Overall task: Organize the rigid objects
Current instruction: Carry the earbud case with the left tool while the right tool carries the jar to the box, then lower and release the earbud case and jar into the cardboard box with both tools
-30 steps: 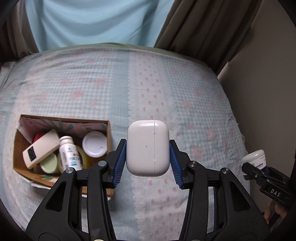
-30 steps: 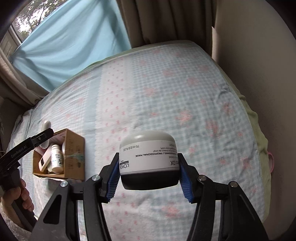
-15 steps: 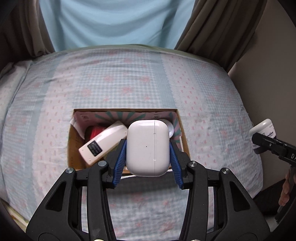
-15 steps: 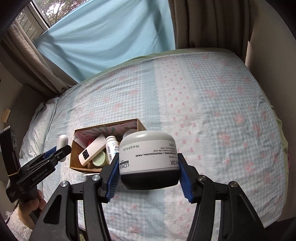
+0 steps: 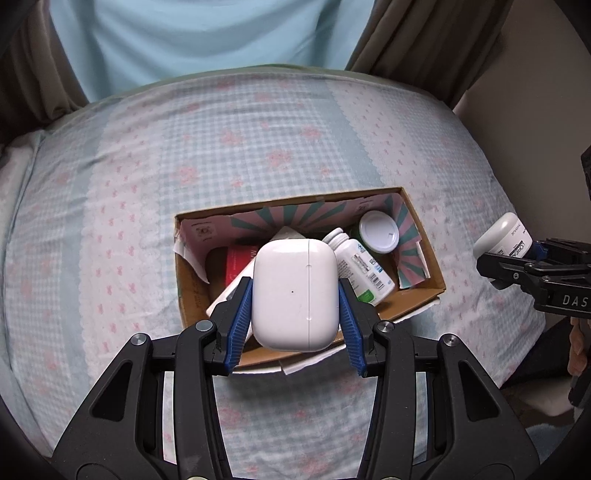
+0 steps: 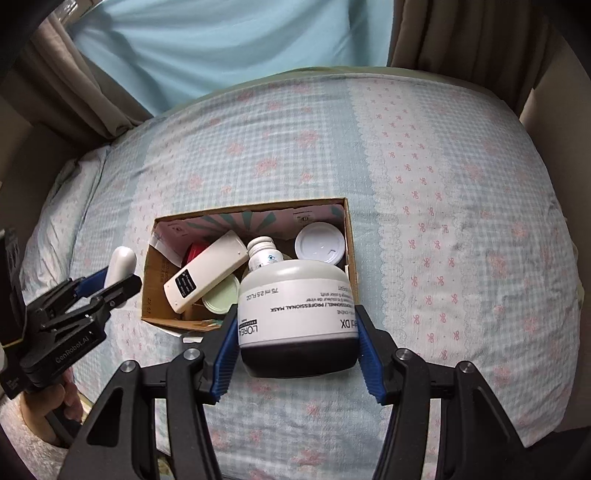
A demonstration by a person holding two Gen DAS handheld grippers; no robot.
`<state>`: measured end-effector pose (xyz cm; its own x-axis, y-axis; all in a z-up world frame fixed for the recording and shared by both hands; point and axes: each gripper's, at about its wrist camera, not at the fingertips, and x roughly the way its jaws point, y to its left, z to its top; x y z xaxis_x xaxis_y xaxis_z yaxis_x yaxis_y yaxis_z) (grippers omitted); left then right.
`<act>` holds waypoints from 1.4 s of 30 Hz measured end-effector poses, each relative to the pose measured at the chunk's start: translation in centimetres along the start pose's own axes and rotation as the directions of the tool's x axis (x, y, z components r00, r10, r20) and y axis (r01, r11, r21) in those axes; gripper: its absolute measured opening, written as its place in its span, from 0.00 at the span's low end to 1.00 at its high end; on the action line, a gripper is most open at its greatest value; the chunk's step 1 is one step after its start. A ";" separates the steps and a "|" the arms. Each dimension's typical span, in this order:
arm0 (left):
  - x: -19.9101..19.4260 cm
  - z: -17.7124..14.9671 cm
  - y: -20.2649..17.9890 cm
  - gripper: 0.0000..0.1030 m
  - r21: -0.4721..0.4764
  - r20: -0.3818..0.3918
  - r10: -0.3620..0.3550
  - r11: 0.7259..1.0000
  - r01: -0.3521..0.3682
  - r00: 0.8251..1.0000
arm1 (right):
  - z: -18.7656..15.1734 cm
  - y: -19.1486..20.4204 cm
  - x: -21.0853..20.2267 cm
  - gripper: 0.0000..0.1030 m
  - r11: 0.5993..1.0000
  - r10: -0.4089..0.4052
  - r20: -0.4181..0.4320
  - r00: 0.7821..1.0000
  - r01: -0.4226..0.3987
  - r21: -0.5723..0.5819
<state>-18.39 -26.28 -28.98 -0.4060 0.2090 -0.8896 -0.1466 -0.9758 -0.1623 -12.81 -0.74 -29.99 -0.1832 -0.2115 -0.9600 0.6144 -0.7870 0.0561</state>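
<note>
Holding the white earbud case between my left jaws, I have its two flat sides pressed by the blue pads, so the left gripper is clamped on it with the case standing upright and its hinge line running top to bottom. My right gripper is likewise clamped on the hair-mask jar, pads against its round wall, label reading upside down to me.

What has changed over the last second is where both loads hang. A second ago the cardboard box sat off to the left in both wrist views, with bare bedspread under the case and the jar. Now the box lies right behind and below the case in the left view, and the jar overlaps the box's near right corner in the right view. Both grips look the same as before; only my hands have carried across. I judge that the carry is nearly finished and the release is what remains.

Inside the box I see a white remote-like bar, a pill bottle, a white round lid, a pale green lid and something red. Free room looks scarce, so the case may end up resting on top of the others. Around the box the checked bedspread is otherwise bare, with curtains beyond.
</note>
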 end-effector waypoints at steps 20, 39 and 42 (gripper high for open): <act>12.2 0.9 -1.0 0.40 0.153 -0.273 0.006 0.988 0.037 0.962 | 2.0 -0.1 12.0 0.51 0.948 -0.135 -0.275 0.952 0.043 -0.316; 11.8 1.5 -1.7 1.00 0.235 -0.320 -0.076 0.959 0.157 0.944 | 2.6 1.0 13.2 1.00 0.923 -0.122 -0.337 0.934 -0.018 -0.384; 11.6 1.6 -1.4 1.00 0.247 -0.314 -0.060 0.958 0.143 0.947 | 2.8 1.2 12.7 1.00 0.909 -0.152 -0.313 0.938 0.008 -0.417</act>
<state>-24.31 -22.35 -38.35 -0.0923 0.2364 -0.9673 -0.4218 -0.8892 -0.1771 -16.54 -5.98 -41.31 -0.0252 0.1025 -0.9944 0.8770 -0.4753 -0.0712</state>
